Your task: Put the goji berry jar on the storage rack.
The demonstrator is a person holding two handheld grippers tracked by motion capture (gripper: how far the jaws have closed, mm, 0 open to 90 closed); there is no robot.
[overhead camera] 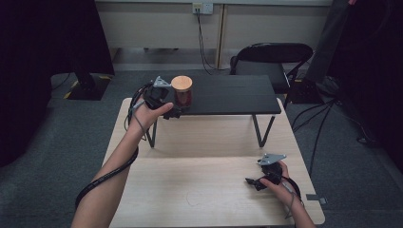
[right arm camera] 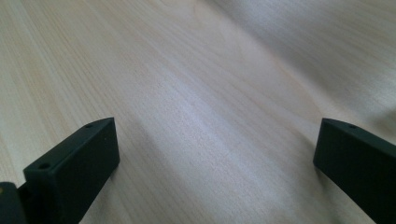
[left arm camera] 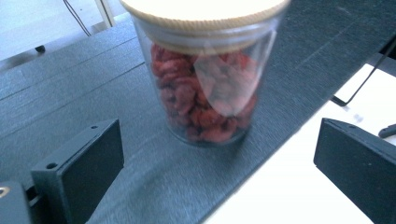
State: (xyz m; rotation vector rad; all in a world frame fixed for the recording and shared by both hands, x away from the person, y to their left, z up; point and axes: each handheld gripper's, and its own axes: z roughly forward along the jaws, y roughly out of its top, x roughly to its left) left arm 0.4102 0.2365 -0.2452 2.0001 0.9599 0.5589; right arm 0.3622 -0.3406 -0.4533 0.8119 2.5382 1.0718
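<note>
High view: the jar (overhead camera: 182, 90), clear with a pale wooden lid and red contents, stands upright at the left end of the black shelf (overhead camera: 228, 95), upper middle of the frame. The left gripper (overhead camera: 172, 105) sits just beside it, on its left and lower side, held by the left hand (overhead camera: 151, 114). Whether the pads touch the glass cannot be told from here. At lower right, the right gripper (overhead camera: 254, 181) rests low over the table (overhead camera: 199, 180), well apart from the jar.

Left gripper view: the jar (left arm camera: 208, 74) fills the upper middle, standing on the shelf (left arm camera: 84, 93) near its edge. The jaws stand wide open at the bottom corners, with the jar ahead of them and clear of both pads, so nothing is held.

Right gripper view: the jaws are spread wide over bare table (right arm camera: 196, 93), holding nothing.

Judging by this, the jar is already set on the shelf and let go, so the placing looks done. What seems left is drawing the left gripper back without knocking the jar.
</note>
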